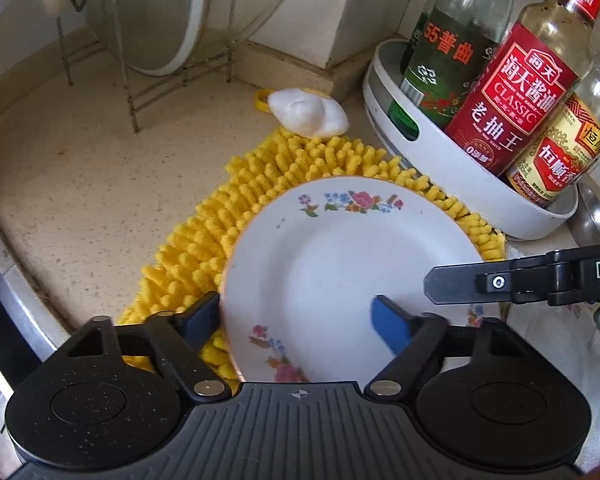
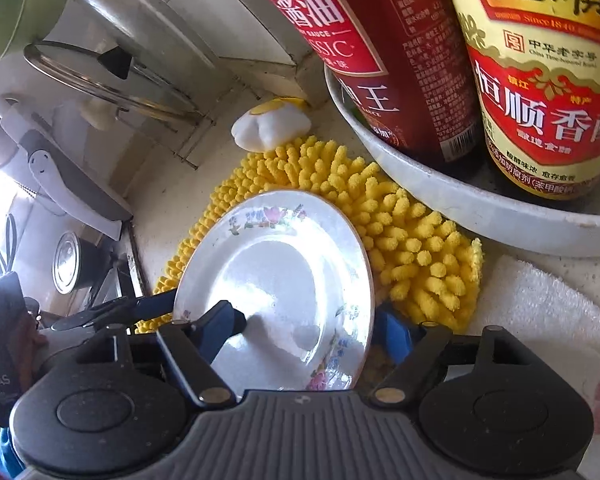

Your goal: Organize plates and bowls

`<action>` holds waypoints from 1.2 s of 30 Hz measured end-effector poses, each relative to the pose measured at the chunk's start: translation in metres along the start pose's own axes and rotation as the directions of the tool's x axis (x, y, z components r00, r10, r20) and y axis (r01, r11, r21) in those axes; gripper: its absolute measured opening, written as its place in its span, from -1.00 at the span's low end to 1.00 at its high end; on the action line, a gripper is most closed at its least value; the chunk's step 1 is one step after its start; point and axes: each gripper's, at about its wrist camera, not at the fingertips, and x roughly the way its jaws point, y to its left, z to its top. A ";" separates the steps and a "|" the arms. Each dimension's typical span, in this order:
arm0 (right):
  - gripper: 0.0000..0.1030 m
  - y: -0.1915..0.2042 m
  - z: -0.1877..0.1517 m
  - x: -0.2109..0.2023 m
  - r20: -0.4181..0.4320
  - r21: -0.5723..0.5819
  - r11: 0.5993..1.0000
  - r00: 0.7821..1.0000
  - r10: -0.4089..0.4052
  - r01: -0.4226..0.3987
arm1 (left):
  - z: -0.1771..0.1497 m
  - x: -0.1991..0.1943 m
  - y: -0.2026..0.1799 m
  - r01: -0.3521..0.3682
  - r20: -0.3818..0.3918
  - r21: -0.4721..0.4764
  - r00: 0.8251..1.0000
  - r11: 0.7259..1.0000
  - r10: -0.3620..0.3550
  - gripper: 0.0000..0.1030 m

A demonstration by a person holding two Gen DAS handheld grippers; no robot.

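The speckled beige countertop (image 1: 80, 184) carries a yellow chenille mat (image 1: 228, 208), a white bottle tray (image 1: 452, 184) and a wire rack (image 1: 140, 92).

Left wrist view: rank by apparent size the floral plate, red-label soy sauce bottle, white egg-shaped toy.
1. floral plate, largest, though nearness to the camera inflates it.
2. red-label soy sauce bottle.
3. white egg-shaped toy, clearly smallest, and farthest back.
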 end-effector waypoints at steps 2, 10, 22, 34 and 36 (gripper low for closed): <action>0.78 0.002 -0.001 0.001 0.002 -0.017 1.000 1.000 -0.006 0.006 | 0.000 -0.001 0.000 -0.004 0.010 -0.010 1.000 1.000 0.005 0.50; 0.79 0.017 -0.008 0.004 0.031 -0.046 0.997 0.997 -0.068 0.069 | -0.003 -0.002 -0.008 -0.028 0.026 0.010 0.999 1.000 0.027 0.56; 0.75 0.020 -0.014 -0.006 0.053 0.060 0.996 0.997 -0.064 0.061 | -0.003 -0.022 -0.013 -0.022 0.073 -0.001 0.997 1.000 0.022 0.61; 0.71 0.005 -0.019 -0.010 0.092 0.104 0.994 0.995 -0.049 0.039 | -0.009 -0.009 -0.008 0.000 0.013 0.032 1.000 0.999 0.000 0.66; 0.70 0.010 -0.022 -0.011 0.093 0.083 0.995 0.994 -0.061 0.053 | -0.013 -0.011 -0.011 -0.003 0.011 0.043 1.000 0.999 0.002 0.69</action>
